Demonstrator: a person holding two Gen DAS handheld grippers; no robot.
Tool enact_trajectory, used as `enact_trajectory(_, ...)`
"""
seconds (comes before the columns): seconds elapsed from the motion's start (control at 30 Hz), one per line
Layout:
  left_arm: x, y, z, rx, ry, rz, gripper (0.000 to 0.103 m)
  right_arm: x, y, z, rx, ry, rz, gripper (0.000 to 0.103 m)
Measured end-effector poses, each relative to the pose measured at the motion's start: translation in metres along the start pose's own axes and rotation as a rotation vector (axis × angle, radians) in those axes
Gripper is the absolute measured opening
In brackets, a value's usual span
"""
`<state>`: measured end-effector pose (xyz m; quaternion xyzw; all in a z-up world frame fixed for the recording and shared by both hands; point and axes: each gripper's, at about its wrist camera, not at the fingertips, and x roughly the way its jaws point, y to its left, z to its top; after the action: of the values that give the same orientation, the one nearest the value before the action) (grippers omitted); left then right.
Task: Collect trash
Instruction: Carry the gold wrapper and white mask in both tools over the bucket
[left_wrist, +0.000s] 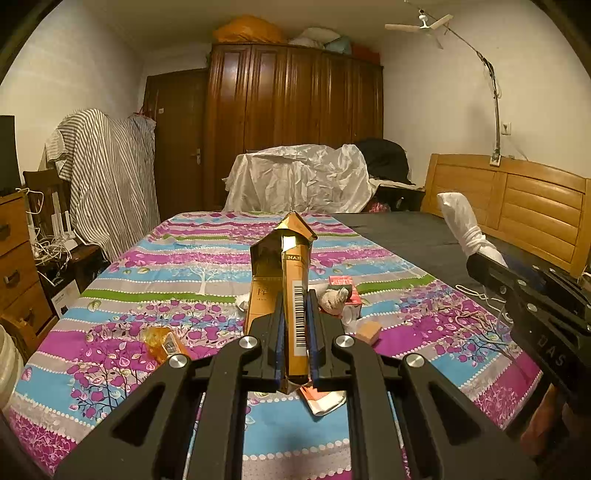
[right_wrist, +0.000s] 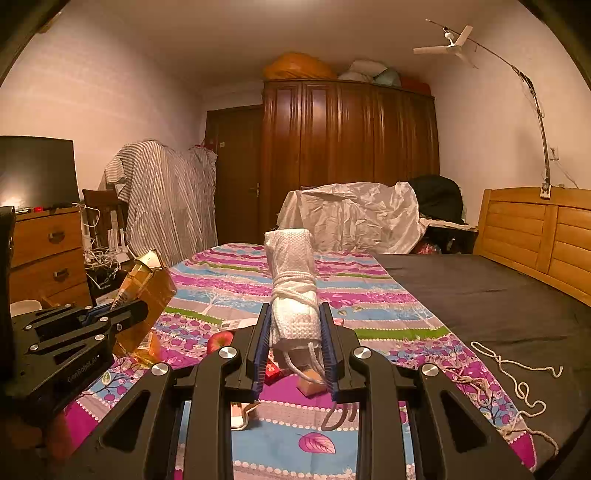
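Both hands hold a piece of trash clear of the bed (left_wrist: 207, 258), probably so each can be carried off without dragging through what still lies there. The left gripper (left_wrist: 295, 325) has its jaws pressed nearly together on a flattened gold carton (left_wrist: 280, 266), pinching it by its thin lower end so the opened, peaked top stands up and away from the camera; a thin edge is likely the only hold so narrow a grip allows. The right gripper (right_wrist: 295, 332) stands a little wider, its blue pads squeezing a white tissue roll (right_wrist: 293, 280) bound round the middle with cord, whose loose ends hang down between the fingers. Left on the patterned sheet are a red box (left_wrist: 341, 286), a crumpled wad (left_wrist: 334, 299), an orange wrapper (left_wrist: 162, 341), a tan block (left_wrist: 367, 330), a red apple (right_wrist: 218, 340) and loose string (right_wrist: 517, 373), so collecting looks only partly done. Little writing is legible: the carton shows a barcode and the letters "NA" on a dark band, with a small mark on its face too fine to read; the right gripper's body, seen from the left wrist view, bears "DAS".
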<state>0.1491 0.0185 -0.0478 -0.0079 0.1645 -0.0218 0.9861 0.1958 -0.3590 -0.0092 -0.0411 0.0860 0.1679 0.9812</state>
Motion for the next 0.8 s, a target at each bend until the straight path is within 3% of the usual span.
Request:
enact_trajectory(0.2,-0.007,0.020,0.009,-0.007,-0.012,0.047,0.009,0.006,0.014,0.012,-0.017,-0.007,0.055,0.026)
enact_trajectory(0.37,-0.019,0.065,0.019,-0.029,-0.024,0.143,0.009,0.024,0.050,0.030,-0.035,-0.020,0.153,0.026)
enact_trajectory(0.8,-0.063,0.210,0.036,-0.104,-0.031,0.403,0.009,0.071,0.211,0.076,-0.095,-0.012,0.439,0.026)
